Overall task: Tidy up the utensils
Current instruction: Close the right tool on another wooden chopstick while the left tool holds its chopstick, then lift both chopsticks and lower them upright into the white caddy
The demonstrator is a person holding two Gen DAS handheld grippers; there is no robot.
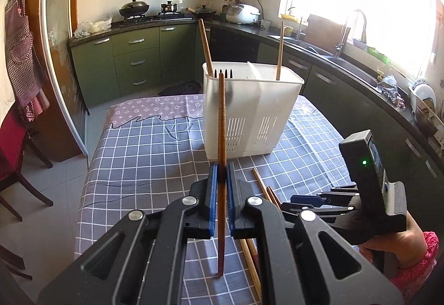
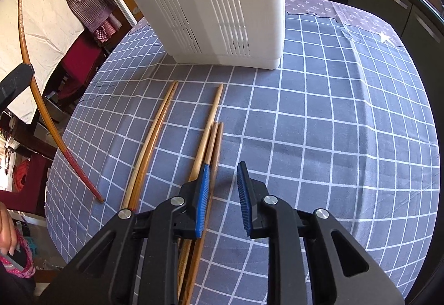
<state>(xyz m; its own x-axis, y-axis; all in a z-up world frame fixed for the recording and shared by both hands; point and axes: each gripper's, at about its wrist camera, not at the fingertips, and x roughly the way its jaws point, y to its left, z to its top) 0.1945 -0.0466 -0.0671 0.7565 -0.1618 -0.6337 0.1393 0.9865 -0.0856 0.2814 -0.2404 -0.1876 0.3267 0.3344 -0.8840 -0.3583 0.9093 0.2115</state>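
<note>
So far two chopsticks [image 1: 279,51] are already stood in the white holder [image 1: 249,113] at the far side of the table [image 2: 347,124]. One dark chopstick [image 1: 221,138] is clamped upright by the left gripper [image 1: 221,180]. Several chopsticks [image 2: 205,122] are left lying near the holder, under the right gripper [image 2: 222,174], whose fingers are held apart.

Black tool [image 2: 222,188] frames, blue ribbed pads [image 2: 202,202], silver screws.
</note>
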